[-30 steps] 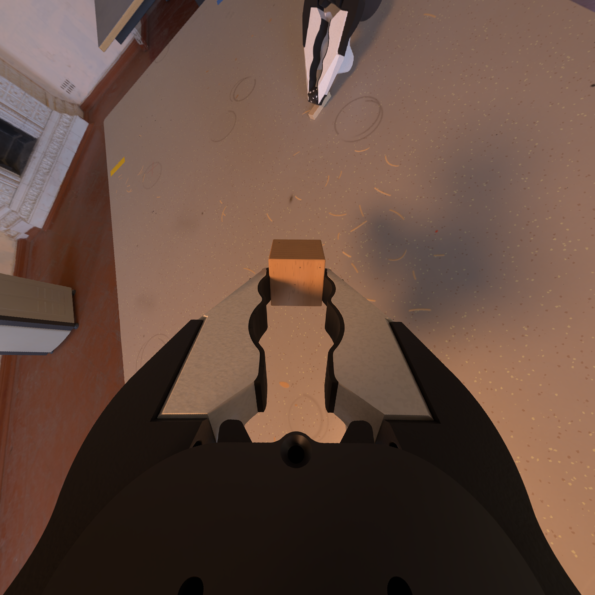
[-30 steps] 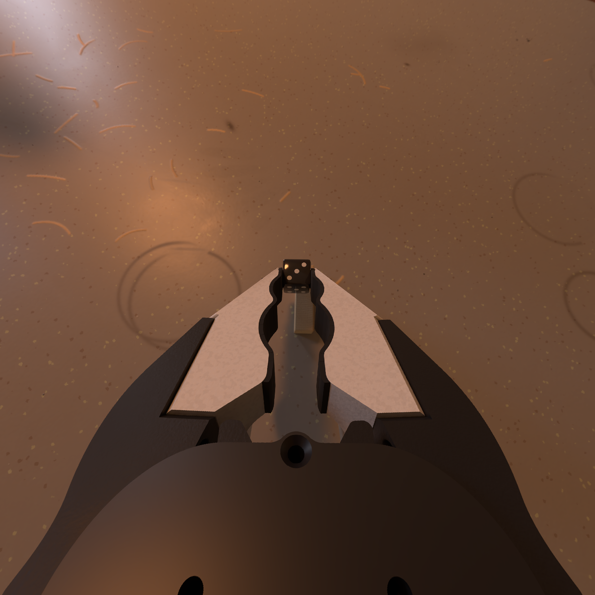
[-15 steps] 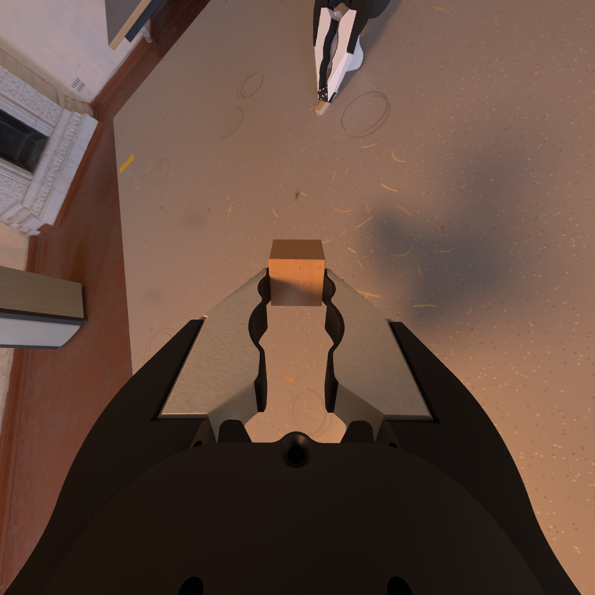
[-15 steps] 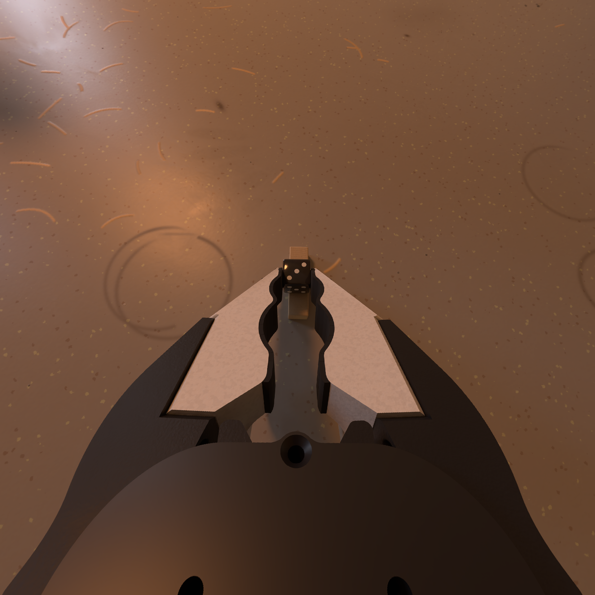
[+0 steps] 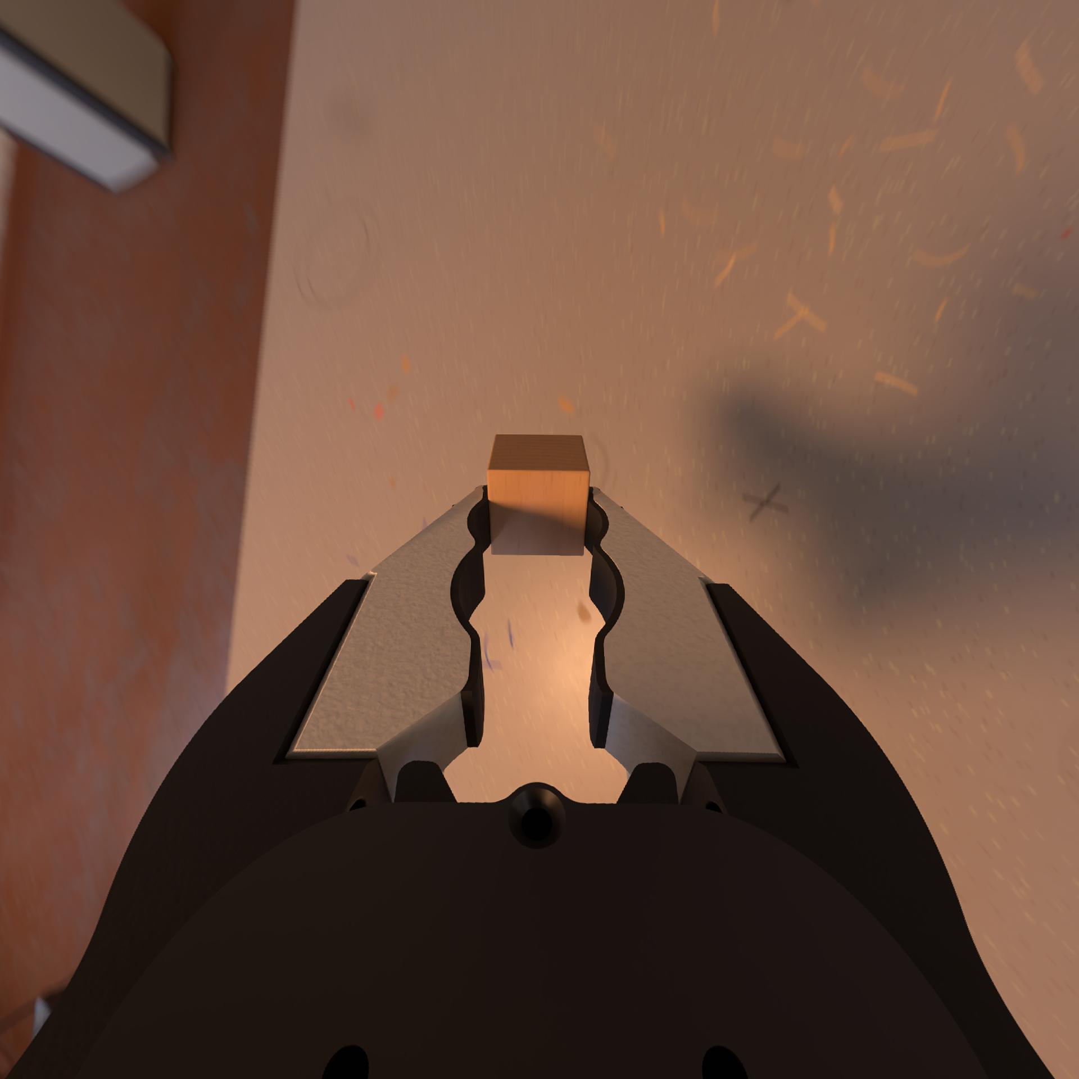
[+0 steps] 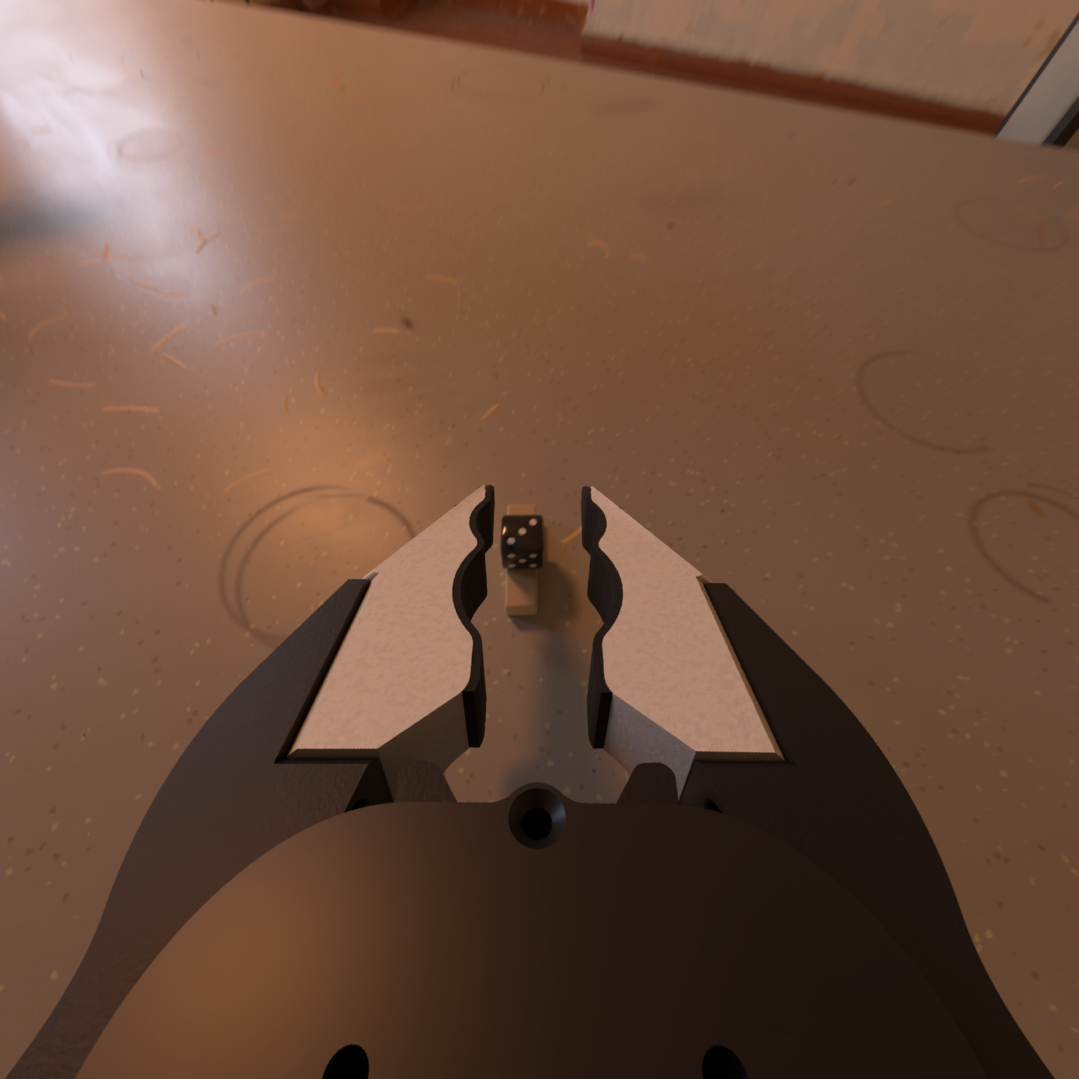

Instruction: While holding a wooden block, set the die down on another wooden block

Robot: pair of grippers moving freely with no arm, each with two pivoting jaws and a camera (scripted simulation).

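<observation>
Right gripper (image 6: 536, 496): jaws now spread wide, where half a second ago they were pinched on the die (image 6: 521, 542); neither finger touches it. Die, black with pale pips, sits on the flat wooden block (image 6: 521, 591), a slim pale slab lying on the table (image 6: 759, 350); it appears to rest toward the far part of the slab, with slab showing both beyond and nearer. Judgement: placement step looks done, release made; what remains is to draw the gripper clear without brushing the die, which seems light and easily knocked off so narrow a base. Left gripper (image 5: 537, 496): closed at a narrow gap on the cube-shaped wooden block (image 5: 537, 496), gripped at the fingertips as before, held above the table and now much nearer its edge than a second ago; the view is streaked with motion blur. Table: speckled tan top with orange flecks, faint ring marks, a dark soft shadow (image 5: 876, 479). Room: red-brown floor (image 5: 117, 525) beside the table; a pale box-like fitting (image 5: 82, 93) at upper left.
</observation>
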